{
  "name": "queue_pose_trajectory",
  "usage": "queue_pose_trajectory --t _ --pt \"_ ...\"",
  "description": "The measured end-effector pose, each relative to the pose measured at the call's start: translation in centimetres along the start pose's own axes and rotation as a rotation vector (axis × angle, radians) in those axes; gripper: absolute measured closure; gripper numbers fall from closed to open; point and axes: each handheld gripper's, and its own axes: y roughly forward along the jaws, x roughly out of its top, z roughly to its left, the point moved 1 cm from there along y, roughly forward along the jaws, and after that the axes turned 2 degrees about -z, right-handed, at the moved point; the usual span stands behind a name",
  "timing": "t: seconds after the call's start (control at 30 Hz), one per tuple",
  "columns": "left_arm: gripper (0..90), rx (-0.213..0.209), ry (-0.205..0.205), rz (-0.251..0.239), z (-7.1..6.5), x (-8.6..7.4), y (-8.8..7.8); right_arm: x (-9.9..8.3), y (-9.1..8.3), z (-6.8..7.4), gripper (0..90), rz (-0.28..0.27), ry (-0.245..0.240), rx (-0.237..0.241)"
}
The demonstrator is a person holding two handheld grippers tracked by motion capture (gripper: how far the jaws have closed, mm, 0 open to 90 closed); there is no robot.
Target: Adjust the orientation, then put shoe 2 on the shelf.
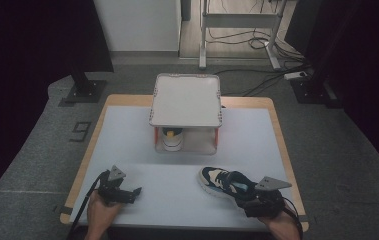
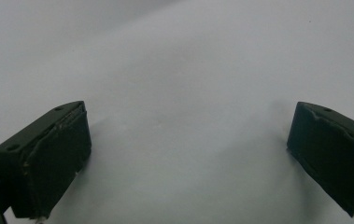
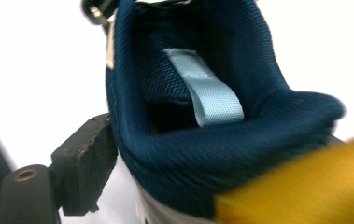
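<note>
A navy, cream and teal sneaker [image 1: 222, 181] lies on the white mat at the front right, toe pointing left. My right gripper [image 1: 244, 192] is at its heel. In the right gripper view the navy padded collar [image 3: 174, 154], with a light-blue pull tab [image 3: 212, 98], sits between the jaws. One black finger [image 3: 88, 158] touches the collar's side, and the other is hidden behind a yellow heel patch [image 3: 305, 186]. My left gripper [image 1: 134, 194] rests at the front left of the mat, open [image 2: 188, 112] with bare mat between its fingers.
A small two-level rack [image 1: 184, 100] stands at the back middle of the mat [image 1: 177, 205], its top shelf bare. A second shoe [image 1: 173, 139], white with a yellow and dark opening, sits under that shelf. A wooden table rim [image 1: 92, 145] borders the mat.
</note>
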Motion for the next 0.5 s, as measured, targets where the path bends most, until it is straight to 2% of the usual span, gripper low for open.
queue_pose_trajectory --t 0.07,0.17,0.5 --pt "0.0 0.0 0.0 0.0 0.0 0.0 0.0 -0.2 -0.4 0.2 15.9 0.007 -0.006 0.019" --pt "0.0 0.0 0.0 0.0 0.0 0.0 0.0 -0.4 -0.6 0.4 16.3 0.008 -0.019 0.011" --pt "0.0 0.0 0.0 0.0 0.0 0.0 0.0 0.8 1.0 1.0 22.8 0.003 -0.041 0.009"
